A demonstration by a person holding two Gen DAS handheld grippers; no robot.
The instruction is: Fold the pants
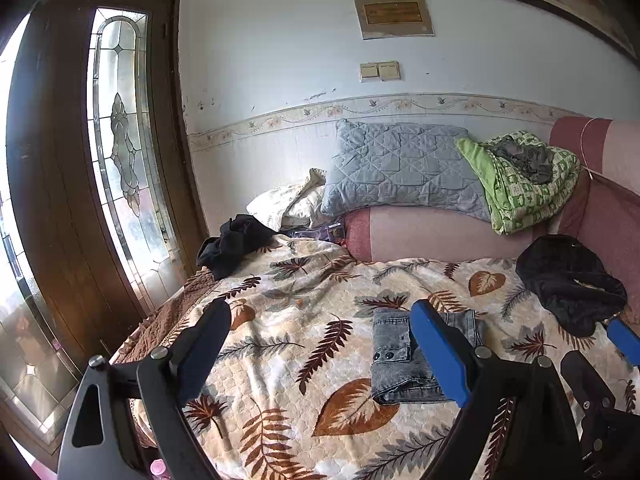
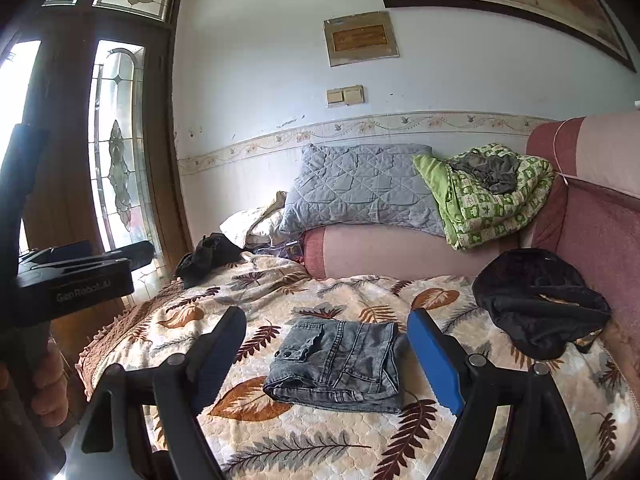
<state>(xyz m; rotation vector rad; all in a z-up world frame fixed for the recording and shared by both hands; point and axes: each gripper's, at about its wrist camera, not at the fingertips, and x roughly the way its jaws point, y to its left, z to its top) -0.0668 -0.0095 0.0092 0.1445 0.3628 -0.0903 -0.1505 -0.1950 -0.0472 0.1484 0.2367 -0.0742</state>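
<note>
The grey denim pants [image 2: 336,364] lie folded into a small square on the leaf-patterned bedspread [image 2: 320,440]. In the left wrist view the pants [image 1: 396,356] sit partly behind the right finger. My left gripper [image 1: 324,356] is open and empty, held above the bed, left of the pants. My right gripper [image 2: 320,360] is open and empty, held back from the pants, with the pants seen between its fingers. The right gripper's blue finger [image 1: 624,340] shows at the right edge of the left wrist view. The left gripper's body [image 2: 76,276] shows at the left of the right wrist view.
A black garment [image 2: 536,300] lies at the right of the bed and another dark one [image 2: 208,258] at the back left. A grey pillow [image 2: 360,188], a green blanket [image 2: 492,200] and a pink sofa back [image 2: 592,200] line the far side. A wooden door [image 1: 60,160] stands left.
</note>
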